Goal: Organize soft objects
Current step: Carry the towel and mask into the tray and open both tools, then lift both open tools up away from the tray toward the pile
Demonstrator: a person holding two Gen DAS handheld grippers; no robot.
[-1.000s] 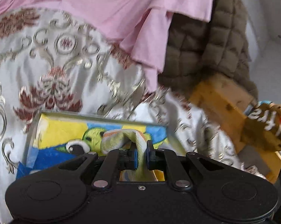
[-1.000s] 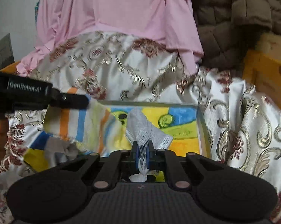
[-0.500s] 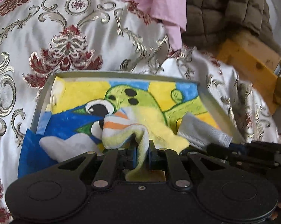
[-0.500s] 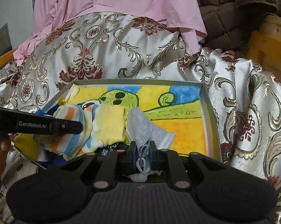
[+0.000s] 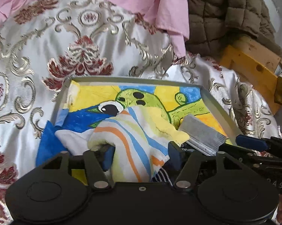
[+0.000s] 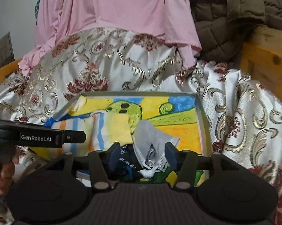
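Left wrist — fingers [image 5: 110,155] just parted, striped cloth [image 5: 129,140] between | right fingers [image 6: 171,153] parted — mask [image 6: 152,140] loose

This is looking like a bedroom in a home: a bed is lying under a shiny white bedspread [image 6: 110,71] woven with gold scrolls and red flowers, and its yellow wooden bed frame [image 6: 268,63] is showing at the right edge. A pink garment [image 6: 118,13] and a brown quilted jacket [image 6: 227,16] are lying heaped on the covers, with a plain pale wall [image 6: 13,13] standing behind.
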